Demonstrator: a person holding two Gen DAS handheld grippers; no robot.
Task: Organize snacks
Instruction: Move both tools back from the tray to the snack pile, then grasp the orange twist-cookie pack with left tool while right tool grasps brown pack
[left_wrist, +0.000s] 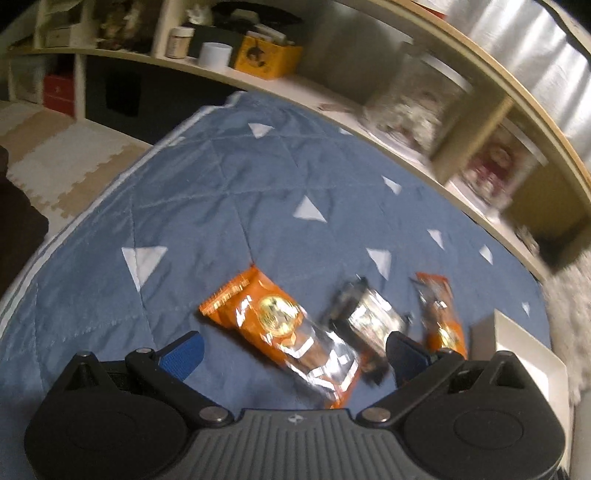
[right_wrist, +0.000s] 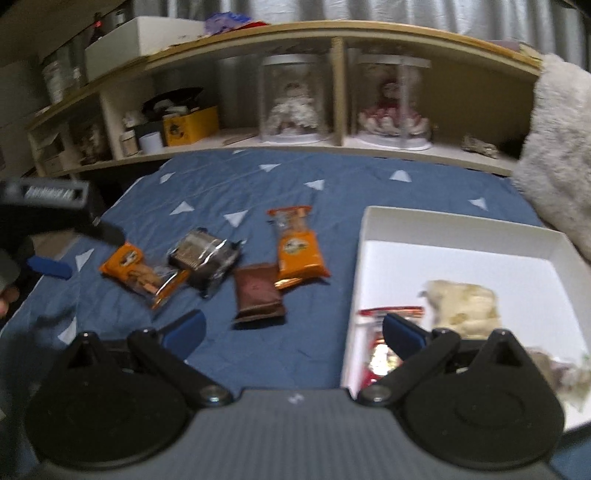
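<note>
Blue quilted bed cover (right_wrist: 295, 184) with white triangles, backed by a low wooden shelf (right_wrist: 332, 40); on the shelf, a yellow box (right_wrist: 190, 125) and two clear domes with dolls (right_wrist: 291, 99) inside. Fluffy grey-white cushion (right_wrist: 557, 147) at far right.

Left to right across the cover: an orange snack packet (right_wrist: 142, 275) with a clear end showing biscuits, lying slantwise; just beside it and touching, a black-and-silver packet (right_wrist: 205, 258); then a brown packet (right_wrist: 256, 291), its upper corner overlapping the lower edge of a second orange packet (right_wrist: 297, 245) that lies lengthwise toward the shelf. In the left wrist view, blurred, the first orange packet (left_wrist: 284, 332) between the spread tips.

At right, an open white box (right_wrist: 461, 236) resting on the cover, well apart from the loose packets. Inside: a red-and-white packet (right_wrist: 380, 354) along the left wall, a pale cream packet (right_wrist: 461, 306) near the middle, and something greyish at the lower right, too blurred to identify.

Left tongs (left_wrist: 295, 350) spread apart, empty, low over the first orange packet. Right tongs (right_wrist: 295, 332) spread apart, empty, straddling the box's left wall.
</note>
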